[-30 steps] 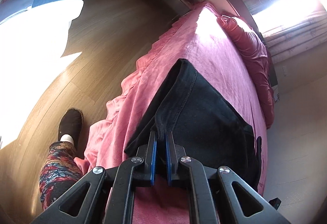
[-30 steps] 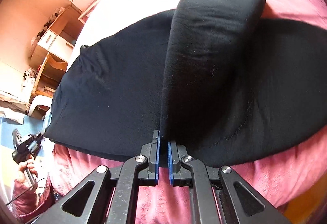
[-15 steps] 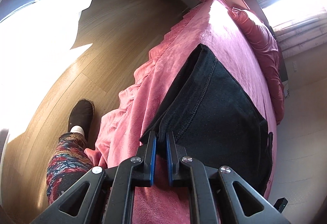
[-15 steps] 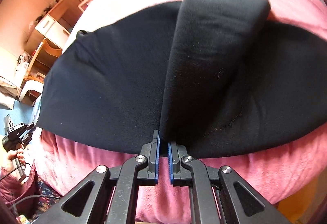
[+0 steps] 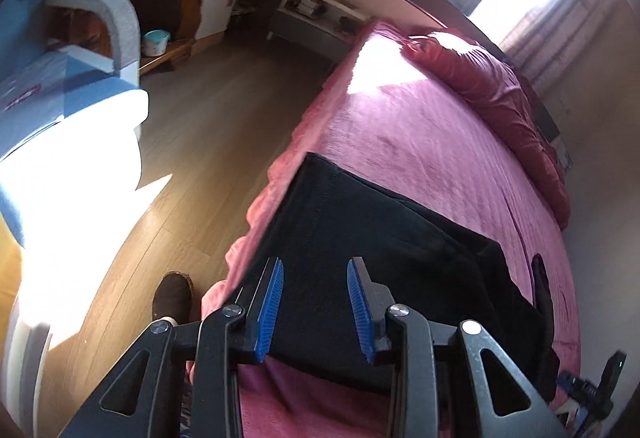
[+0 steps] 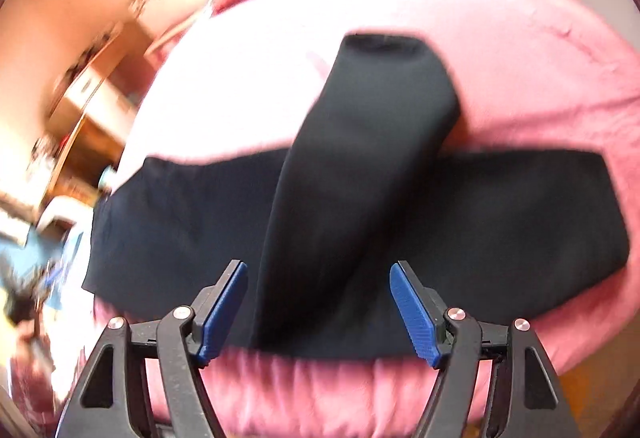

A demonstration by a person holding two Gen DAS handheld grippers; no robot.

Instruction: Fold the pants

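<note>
Black pants lie flat across the pink bed, close to its near edge. In the right wrist view the pants form a wide band, with one leg folded up over it toward the pillows. My left gripper hovers above the near left end of the pants. Its jaws are opening and nothing is pinched between them. My right gripper hangs above the base of the folded leg, its jaws opening wide, clear of the cloth.
A red pillow lies along the far side of the bed. Wooden floor runs along the bed's left, with a person's dark shoe near the corner. A bedside shelf and desk stand beyond. The other gripper shows at lower right.
Both grippers were shut on the pants' near edge; both have let go, opened and risen. The cloth has dropped flat onto the bed.
</note>
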